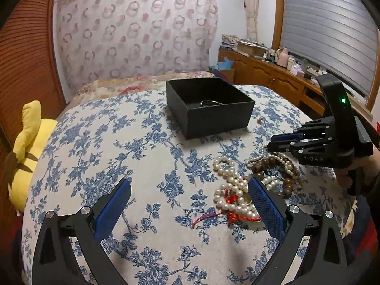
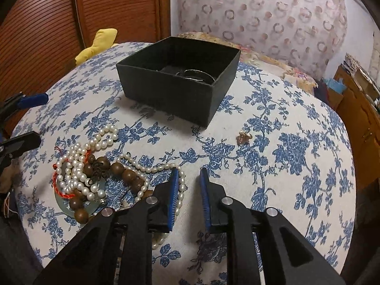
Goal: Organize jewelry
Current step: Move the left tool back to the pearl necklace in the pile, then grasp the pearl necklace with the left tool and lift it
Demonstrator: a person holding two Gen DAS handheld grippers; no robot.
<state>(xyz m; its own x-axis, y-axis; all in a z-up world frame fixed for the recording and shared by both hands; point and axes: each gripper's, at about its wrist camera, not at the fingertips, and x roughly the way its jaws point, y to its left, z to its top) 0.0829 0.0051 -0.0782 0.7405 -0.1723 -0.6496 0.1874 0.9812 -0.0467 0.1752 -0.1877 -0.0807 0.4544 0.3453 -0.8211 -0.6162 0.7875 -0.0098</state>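
Note:
A black open box (image 1: 209, 106) (image 2: 178, 78) stands on the blue-flowered cloth and holds a metal bangle (image 2: 198, 74). A tangled pile of pearl strands (image 1: 231, 190) (image 2: 78, 166), brown wooden beads (image 2: 128, 173) and red cord (image 2: 60, 190) lies in front of it. My left gripper (image 1: 190, 190) is wide open and empty, its right finger beside the pile. My right gripper (image 2: 188, 178) is partly open and empty, just right of the pile; it also shows in the left wrist view (image 1: 273, 142). A small gold earring (image 2: 243, 137) lies apart to the right.
A yellow plush toy (image 1: 26, 147) sits at the table's left edge. A patterned cushion (image 1: 135, 30) stands behind the table. A wooden cabinet (image 1: 273, 71) with clutter runs along the right wall. A pale jade ring (image 2: 71, 206) lies under the pile.

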